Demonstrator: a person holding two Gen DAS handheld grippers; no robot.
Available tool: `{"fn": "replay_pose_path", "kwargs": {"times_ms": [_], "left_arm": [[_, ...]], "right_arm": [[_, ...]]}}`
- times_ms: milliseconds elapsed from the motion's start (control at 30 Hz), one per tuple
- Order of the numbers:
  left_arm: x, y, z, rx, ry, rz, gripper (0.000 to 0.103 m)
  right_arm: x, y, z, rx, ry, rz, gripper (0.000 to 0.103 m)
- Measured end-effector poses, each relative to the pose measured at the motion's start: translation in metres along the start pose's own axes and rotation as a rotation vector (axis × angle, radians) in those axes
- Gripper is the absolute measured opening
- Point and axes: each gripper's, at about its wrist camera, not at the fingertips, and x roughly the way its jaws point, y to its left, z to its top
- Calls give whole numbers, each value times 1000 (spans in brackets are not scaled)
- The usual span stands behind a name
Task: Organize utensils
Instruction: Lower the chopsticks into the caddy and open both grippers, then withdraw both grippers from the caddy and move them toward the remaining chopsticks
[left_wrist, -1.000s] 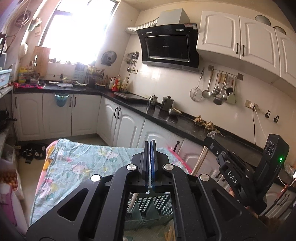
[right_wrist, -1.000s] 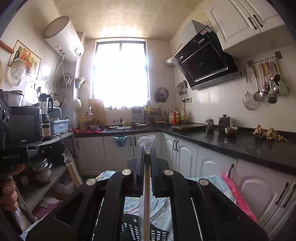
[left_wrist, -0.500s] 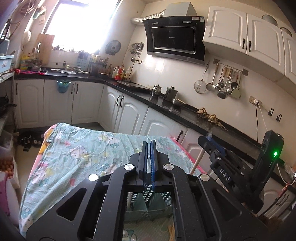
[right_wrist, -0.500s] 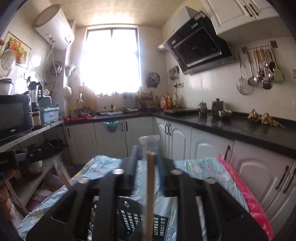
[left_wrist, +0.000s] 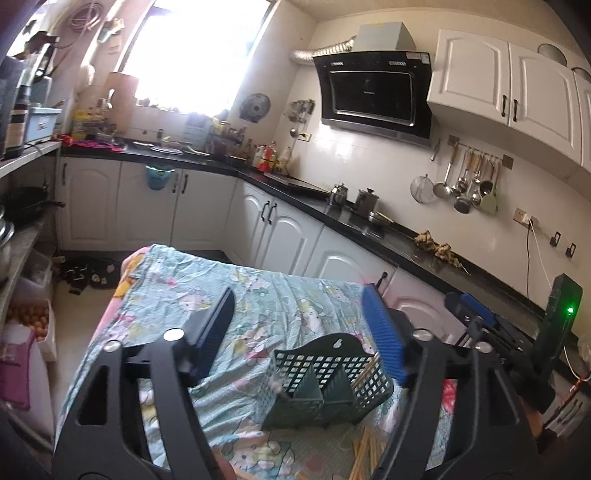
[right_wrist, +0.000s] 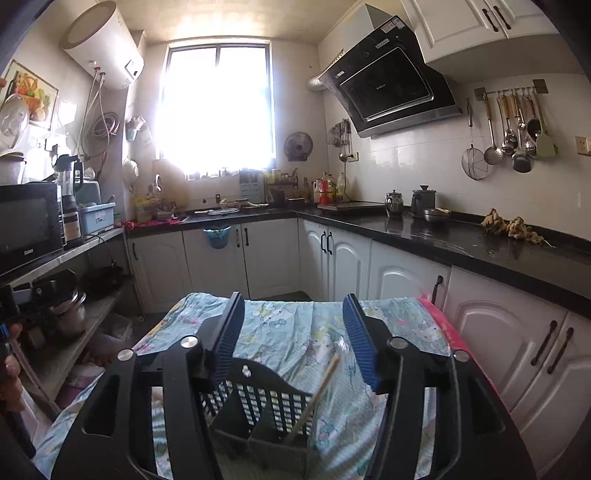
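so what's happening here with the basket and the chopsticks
A person holding a gripper in each hand is sorting chopsticks into a dark green slotted utensil basket on a table covered with a cartoon-print cloth. Both the left gripper and the right gripper are opening above the basket with nothing between their fingers. One chopstick leans in a basket compartment, and more loose chopsticks lie on the cloth in front of the basket.
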Motion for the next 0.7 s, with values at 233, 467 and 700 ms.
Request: {"fn": "replay_pose_path", "kwargs": {"times_ms": [233,467,700], "left_arm": [[-26,9,-25,-21,22,40,88],[-45,10,-46,-19,41,57,92],[-56,12,-61,-32,66,55,92]], "right_arm": [[-28,11,-16,-47,65,6,61],[-49,21,-32,-66,103,18,64],[-64,27,-40,-86,116,20,67]]}}
